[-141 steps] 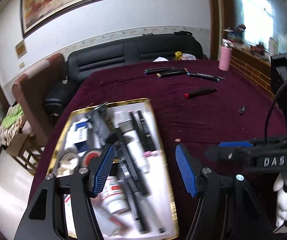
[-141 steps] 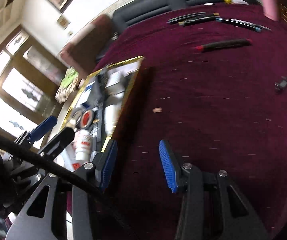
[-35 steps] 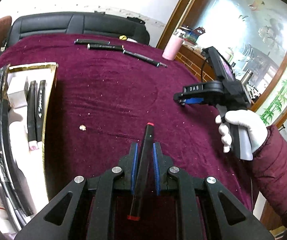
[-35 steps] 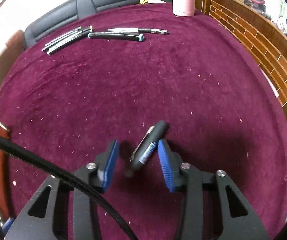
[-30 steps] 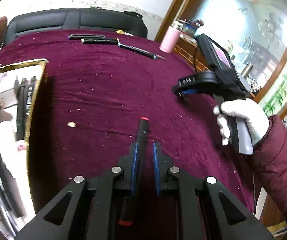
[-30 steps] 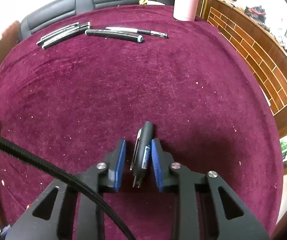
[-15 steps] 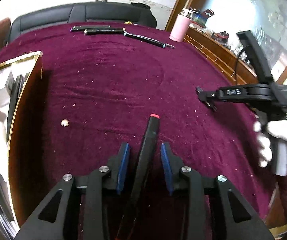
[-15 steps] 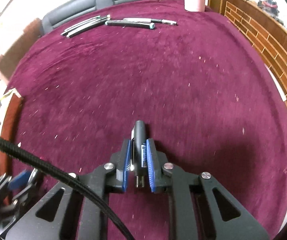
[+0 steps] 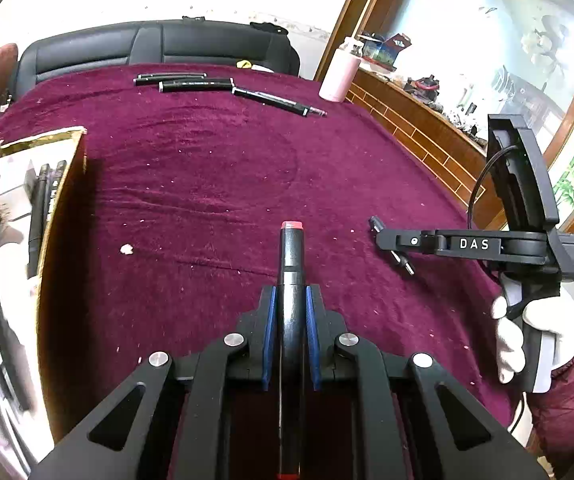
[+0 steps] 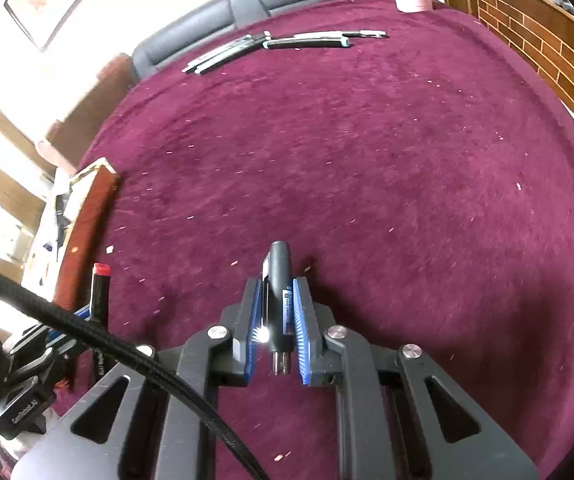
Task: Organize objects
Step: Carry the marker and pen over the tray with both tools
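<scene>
black red-capped marker clamped in left fingers, right fingers gripping labelled pen cap, "das" lettering

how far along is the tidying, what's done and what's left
Done: several items already lie in the gold-rimmed tray. In hand: the left tool is shut on a red-tipped marker, and the right tool is shut on a small dark pen piece. Left: both held items need placing, and the pens at the far edge of the maroon cloth are untouched.
</scene>
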{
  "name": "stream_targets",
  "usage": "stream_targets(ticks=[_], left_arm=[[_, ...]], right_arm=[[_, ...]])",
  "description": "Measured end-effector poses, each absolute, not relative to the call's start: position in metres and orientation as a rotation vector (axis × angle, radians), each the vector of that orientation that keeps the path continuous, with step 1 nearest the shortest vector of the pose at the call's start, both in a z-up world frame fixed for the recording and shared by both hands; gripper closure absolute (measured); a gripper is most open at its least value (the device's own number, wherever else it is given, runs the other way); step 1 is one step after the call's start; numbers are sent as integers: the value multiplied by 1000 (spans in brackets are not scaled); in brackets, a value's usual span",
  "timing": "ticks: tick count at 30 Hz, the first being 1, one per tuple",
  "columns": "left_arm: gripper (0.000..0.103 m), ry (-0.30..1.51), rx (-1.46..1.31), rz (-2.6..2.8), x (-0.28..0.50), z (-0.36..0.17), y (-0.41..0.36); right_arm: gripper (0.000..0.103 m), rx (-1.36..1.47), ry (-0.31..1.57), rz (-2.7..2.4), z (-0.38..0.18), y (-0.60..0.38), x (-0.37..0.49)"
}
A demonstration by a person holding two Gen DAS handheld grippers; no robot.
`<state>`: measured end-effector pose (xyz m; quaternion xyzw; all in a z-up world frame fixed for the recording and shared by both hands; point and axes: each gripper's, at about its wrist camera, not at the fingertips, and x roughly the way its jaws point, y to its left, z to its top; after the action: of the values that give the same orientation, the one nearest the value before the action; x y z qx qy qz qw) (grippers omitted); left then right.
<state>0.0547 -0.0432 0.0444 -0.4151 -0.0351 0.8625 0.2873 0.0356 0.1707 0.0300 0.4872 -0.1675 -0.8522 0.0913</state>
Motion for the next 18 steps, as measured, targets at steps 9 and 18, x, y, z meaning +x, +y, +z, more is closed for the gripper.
stream_targets(ticks=[9,18], left_arm=[[92,-152,-991,2338,87,73,-69],[92,-270,-841,2371,113,99,-107]], right_arm=[[90,1315,-485,-2494,57,138,60],[89,1189,-406,-2441,91,89,81]])
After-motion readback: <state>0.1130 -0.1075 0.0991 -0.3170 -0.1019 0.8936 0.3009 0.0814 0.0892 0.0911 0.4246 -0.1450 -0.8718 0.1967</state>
